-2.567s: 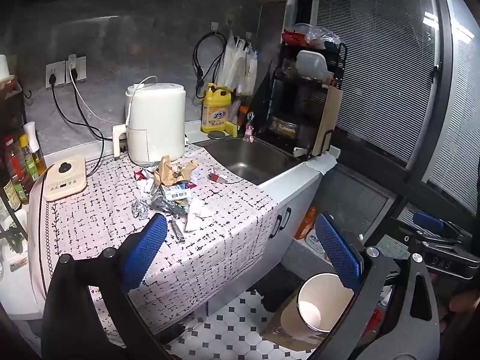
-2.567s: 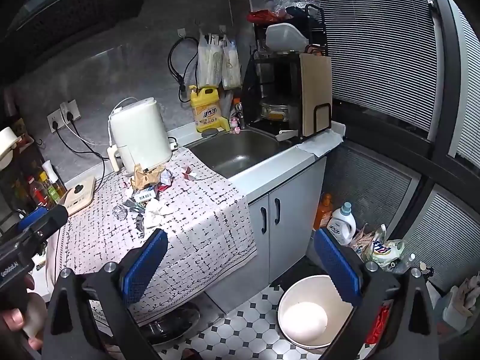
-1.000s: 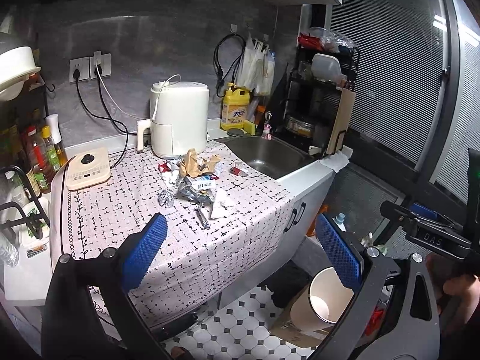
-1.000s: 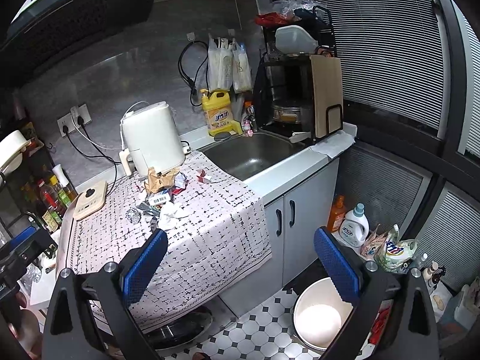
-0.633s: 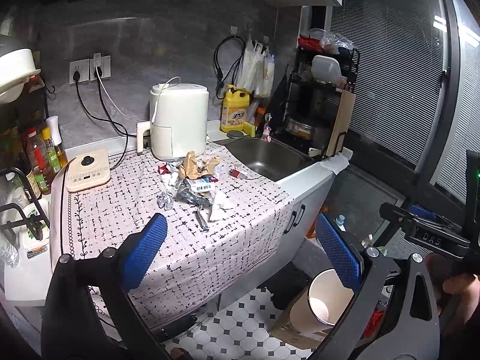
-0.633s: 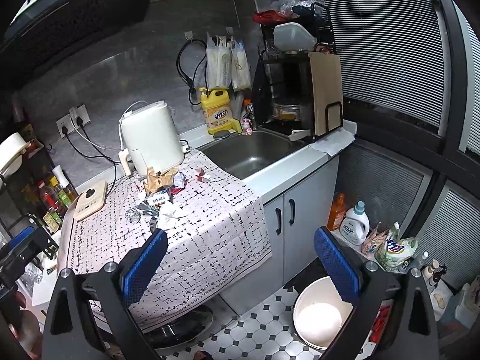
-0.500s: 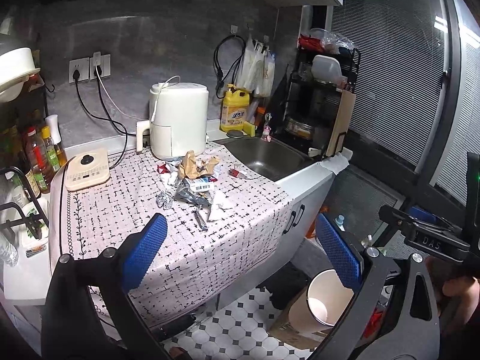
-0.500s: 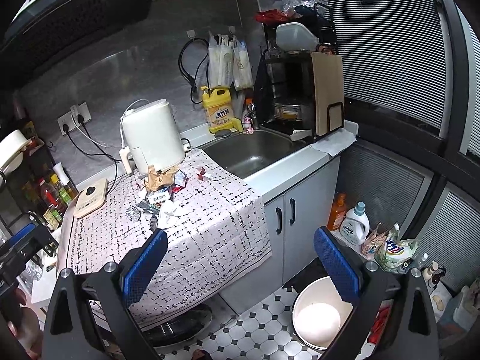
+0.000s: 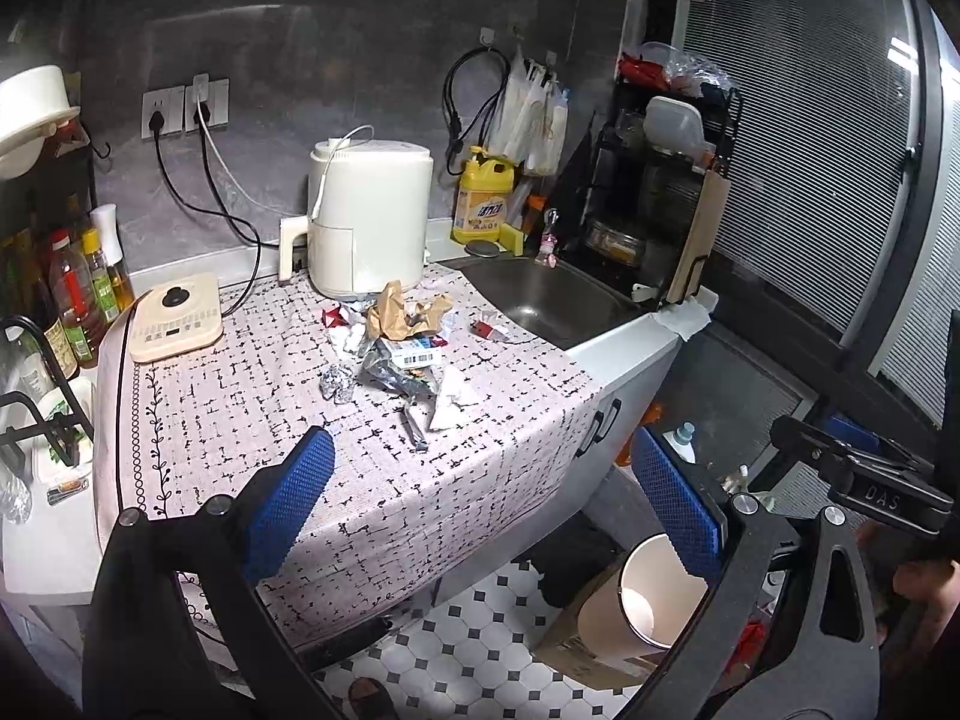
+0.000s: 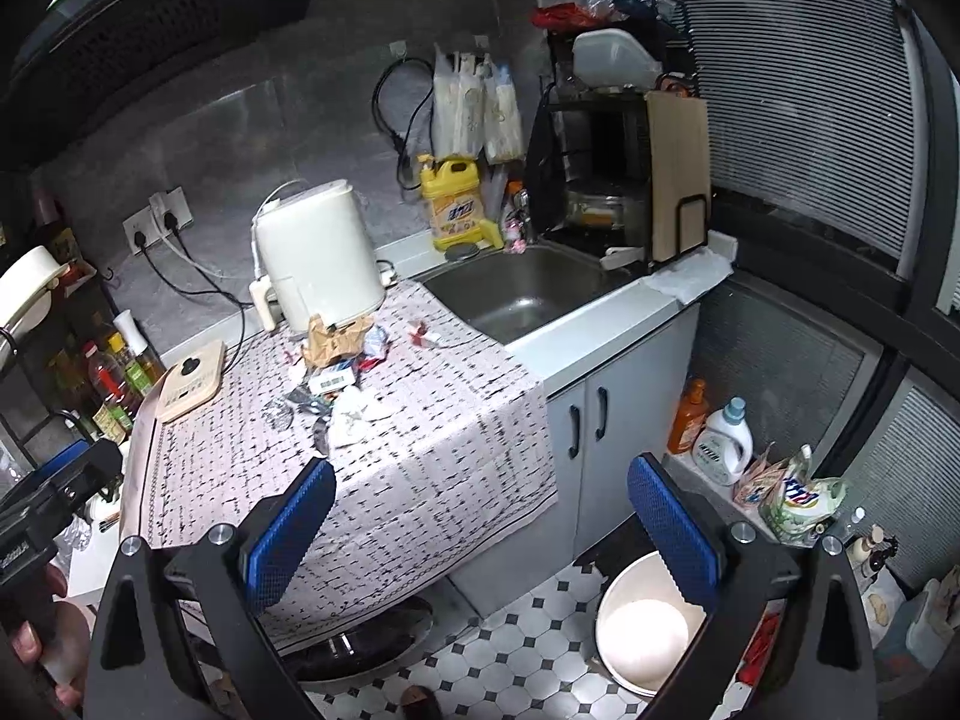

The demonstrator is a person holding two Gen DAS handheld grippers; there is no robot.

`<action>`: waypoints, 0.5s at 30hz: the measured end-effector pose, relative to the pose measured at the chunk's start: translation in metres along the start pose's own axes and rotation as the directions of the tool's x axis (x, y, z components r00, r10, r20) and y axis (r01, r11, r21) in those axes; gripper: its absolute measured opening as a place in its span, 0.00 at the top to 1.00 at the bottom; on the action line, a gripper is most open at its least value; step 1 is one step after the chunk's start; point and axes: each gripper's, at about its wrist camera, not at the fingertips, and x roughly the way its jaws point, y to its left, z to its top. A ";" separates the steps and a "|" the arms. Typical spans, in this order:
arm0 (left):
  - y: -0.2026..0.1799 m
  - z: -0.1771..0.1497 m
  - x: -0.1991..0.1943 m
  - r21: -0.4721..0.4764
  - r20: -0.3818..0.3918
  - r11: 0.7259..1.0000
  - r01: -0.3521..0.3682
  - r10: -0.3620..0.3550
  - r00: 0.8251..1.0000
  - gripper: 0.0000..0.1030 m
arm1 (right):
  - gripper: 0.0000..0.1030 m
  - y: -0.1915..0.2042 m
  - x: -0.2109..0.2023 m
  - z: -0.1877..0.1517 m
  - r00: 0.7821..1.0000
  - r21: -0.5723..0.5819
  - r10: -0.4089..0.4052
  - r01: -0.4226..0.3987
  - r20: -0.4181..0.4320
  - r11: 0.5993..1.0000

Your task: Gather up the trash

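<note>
I see the patterned tablecloth (image 9: 372, 480) carrying the trash pile (image 9: 399, 348) in front of the air fryer (image 9: 372, 228), its long axis running back toward it, while my left gripper (image 9: 480, 498) and right gripper (image 10: 480, 516) both gape, holding nothing

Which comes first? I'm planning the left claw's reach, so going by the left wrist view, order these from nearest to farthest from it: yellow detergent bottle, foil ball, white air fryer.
1. Foil ball: mid-cloth, at the trash pile's near left edge, closest to the left claw.
2. White air fryer: behind the pile, toward the wall.
3. Yellow detergent bottle: back right, against the wall beside the sink.
</note>
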 end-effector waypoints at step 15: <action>0.098 0.018 0.086 -0.109 -0.087 0.993 0.047 -0.057 0.995 0.12 | 0.14 0.060 0.079 0.014 0.994 0.001 0.041 -0.041 -0.098 0.999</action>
